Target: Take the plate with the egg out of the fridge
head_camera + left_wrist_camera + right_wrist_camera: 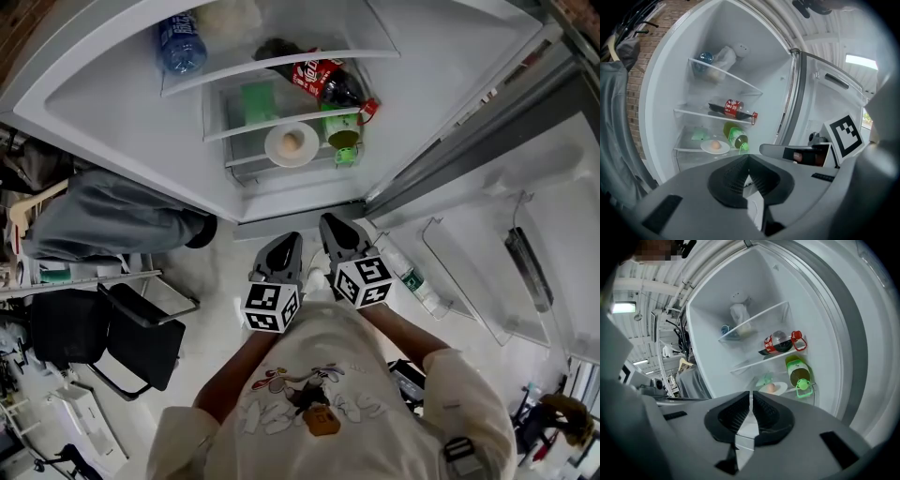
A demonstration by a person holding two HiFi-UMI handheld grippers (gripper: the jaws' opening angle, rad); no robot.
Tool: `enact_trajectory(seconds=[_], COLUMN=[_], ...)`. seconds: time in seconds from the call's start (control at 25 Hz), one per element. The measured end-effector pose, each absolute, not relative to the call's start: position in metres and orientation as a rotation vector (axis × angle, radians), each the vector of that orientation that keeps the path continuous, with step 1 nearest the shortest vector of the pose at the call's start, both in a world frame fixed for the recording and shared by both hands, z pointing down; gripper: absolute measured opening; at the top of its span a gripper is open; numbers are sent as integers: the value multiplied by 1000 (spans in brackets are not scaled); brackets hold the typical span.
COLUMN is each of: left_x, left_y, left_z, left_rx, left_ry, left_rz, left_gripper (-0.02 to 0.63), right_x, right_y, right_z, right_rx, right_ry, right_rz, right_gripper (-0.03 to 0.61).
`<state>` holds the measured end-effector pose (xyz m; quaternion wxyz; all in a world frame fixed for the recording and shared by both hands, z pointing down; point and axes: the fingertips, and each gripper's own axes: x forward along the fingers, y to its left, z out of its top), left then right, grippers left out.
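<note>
Plate with the egg (292, 145): sits on the lowest glass shelf (246, 161) of the open fridge (112, 112), close to the shelf's front edge and right of its middle. The egg (293, 142) lies loose at the plate's centre. A green bottle (342, 129) lies on its side just beside the plate, toward the shelf's right edge. A green packet (257, 101) is behind the plate, toward the back edge. A cola bottle (323, 80) lies on the shelf above.

Left claw (285, 242): jaws closed together, nothing between them. Right claw (334, 225): likewise clenched, empty. Both hang in front of the fridge, well apart from the plate and pointing toward the shelves.

Handling, judged: the plate looks small, stiff and light, probably ceramic, with a smooth and slippery rim. The egg is fragile and free to roll, so the plate must stay level.

Hold, judged: pinch the rim at the side nearest the front edge, away from the green bottle. One jaw goes over the lip and one under. The second claw could steady the opposite rim.

Risk, judged: a tilt on lifting out, or knocking the bottle.
</note>
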<state>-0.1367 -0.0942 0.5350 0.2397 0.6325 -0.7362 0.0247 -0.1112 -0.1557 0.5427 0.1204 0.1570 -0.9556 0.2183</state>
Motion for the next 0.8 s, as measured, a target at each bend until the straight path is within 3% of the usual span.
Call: enact_trajectory(seconds=[0.8], left_x=[-155], left_y=[-94], left_z=[559], left_rx=[1659], left_ry=[-2017], left_rz=[68], left_gripper=[9], right_x=[-144], right_y=[-175], right_z=[571], right_rx=[444], right_ry=[-2759], right_rz=[868], right_gripper=[9])
